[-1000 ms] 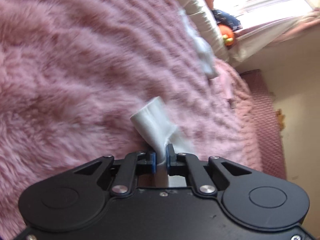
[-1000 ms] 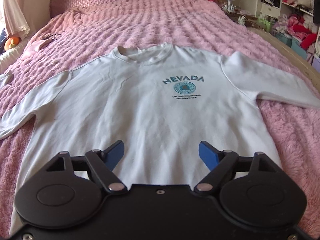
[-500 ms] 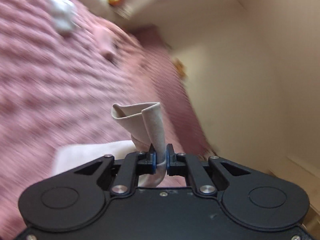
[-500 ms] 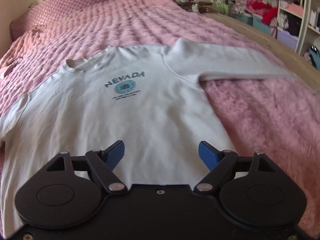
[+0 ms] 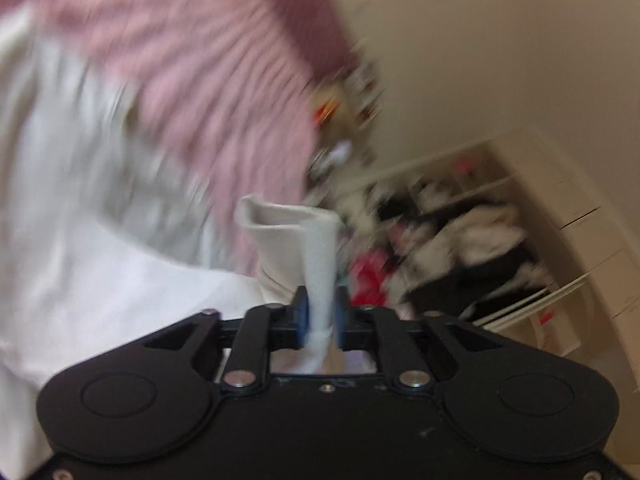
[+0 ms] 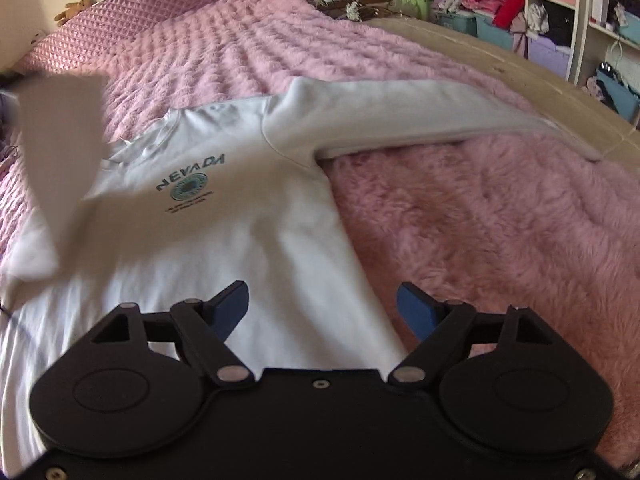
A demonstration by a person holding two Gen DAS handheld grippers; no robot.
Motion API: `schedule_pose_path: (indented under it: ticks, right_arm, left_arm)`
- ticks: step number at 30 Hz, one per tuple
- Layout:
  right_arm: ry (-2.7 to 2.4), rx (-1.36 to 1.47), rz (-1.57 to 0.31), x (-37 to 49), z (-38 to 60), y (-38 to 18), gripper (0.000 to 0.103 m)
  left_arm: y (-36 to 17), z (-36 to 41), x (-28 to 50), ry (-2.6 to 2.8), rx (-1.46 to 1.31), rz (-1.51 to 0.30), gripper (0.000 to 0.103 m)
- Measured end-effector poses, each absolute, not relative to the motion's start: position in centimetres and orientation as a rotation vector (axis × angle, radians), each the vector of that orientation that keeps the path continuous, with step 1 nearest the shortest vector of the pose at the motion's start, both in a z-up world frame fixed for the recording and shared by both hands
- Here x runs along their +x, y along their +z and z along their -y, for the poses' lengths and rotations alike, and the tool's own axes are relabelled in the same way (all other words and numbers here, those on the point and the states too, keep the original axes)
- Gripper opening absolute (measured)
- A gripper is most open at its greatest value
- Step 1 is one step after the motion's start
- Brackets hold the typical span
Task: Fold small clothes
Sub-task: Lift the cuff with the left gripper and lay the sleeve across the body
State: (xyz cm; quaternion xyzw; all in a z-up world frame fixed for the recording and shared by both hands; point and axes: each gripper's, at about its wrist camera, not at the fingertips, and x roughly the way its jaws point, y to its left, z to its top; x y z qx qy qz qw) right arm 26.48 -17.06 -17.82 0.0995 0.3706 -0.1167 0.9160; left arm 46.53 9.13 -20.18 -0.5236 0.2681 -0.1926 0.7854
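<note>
Fingers (image 6: 232, 308) hover over sweatshirt (image 6: 248, 240) on pink bed (image 6: 480, 220).

The left wrist view is smeared: the pink blanket (image 5: 224, 80), the sweatshirt (image 5: 80, 264) and the shelves (image 5: 472, 240) show only as streaks. Whether the left claw (image 5: 319, 312) presses the cuff (image 5: 304, 248) cannot be told. In the right wrist view the raised sleeve (image 6: 60, 152) is blurred and cut by the left edge, and the small print under the chest logo (image 6: 188, 188) is unreadable.
</note>
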Motion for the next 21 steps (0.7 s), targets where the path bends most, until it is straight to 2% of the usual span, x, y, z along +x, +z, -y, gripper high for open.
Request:
schedule_pose_path:
  ticks: [1, 3, 6, 7, 8, 9, 10, 12, 15, 18, 21]
  right_arm:
    - [-0.236, 0.210, -0.762, 26.4, 17.3, -17.9, 0.083]
    - [-0.221, 0.224, -0.749, 26.5, 17.9, -17.8, 0.083]
    - [-0.169, 0.229, -0.718, 27.3, 18.5, -17.4, 0.068]
    - [-0.144, 0.244, -0.712, 28.0, 18.5, -17.3, 0.065]
    - [-0.112, 0.268, -0.708, 28.8, 18.6, -17.3, 0.061]
    - [-0.079, 0.294, -0.708, 29.7, 18.6, -17.4, 0.050]
    - [-0.050, 0.307, -0.713, 30.7, 18.5, -17.5, 0.047]
    - [-0.041, 0.300, -0.712, 32.7, 18.3, -17.9, 0.047]
    - [-0.064, 0.295, -0.751, 36.0, 17.9, -18.9, 0.046]
    - [-0.049, 0.440, -0.820, 38.2, 18.3, -20.2, 0.044]
    - [-0.052, 0.543, -0.802, 39.3, 18.6, -20.8, 0.044]
  left_arm:
    - [-21.9, -7.7, 47.2, -0.412, -1.125, -0.660, 0.033]
    - [-24.0, -7.4, 47.6, -0.362, -1.136, -0.705, 0.033]
    - [-23.5, -8.9, 47.0, -0.354, -1.069, -0.666, 0.033]
    - [-22.9, -10.3, 46.9, -0.335, -1.020, -0.654, 0.036]
    - [-22.2, -11.5, 46.5, -0.311, -0.953, -0.642, 0.039]
    - [-21.4, -12.9, 46.3, -0.285, -0.876, -0.631, 0.048]
    - [-20.6, -14.1, 46.0, -0.248, -0.786, -0.623, 0.053]
    - [-19.5, -16.2, 45.1, -0.162, -0.581, -0.621, 0.053]
    - [-20.7, -18.3, 44.5, -0.088, -0.355, -0.672, 0.053]
    - [-23.2, -19.4, 44.0, -0.068, -0.285, -0.742, 0.053]
    - [-24.9, -20.7, 43.2, -0.049, -0.288, -0.766, 0.053]
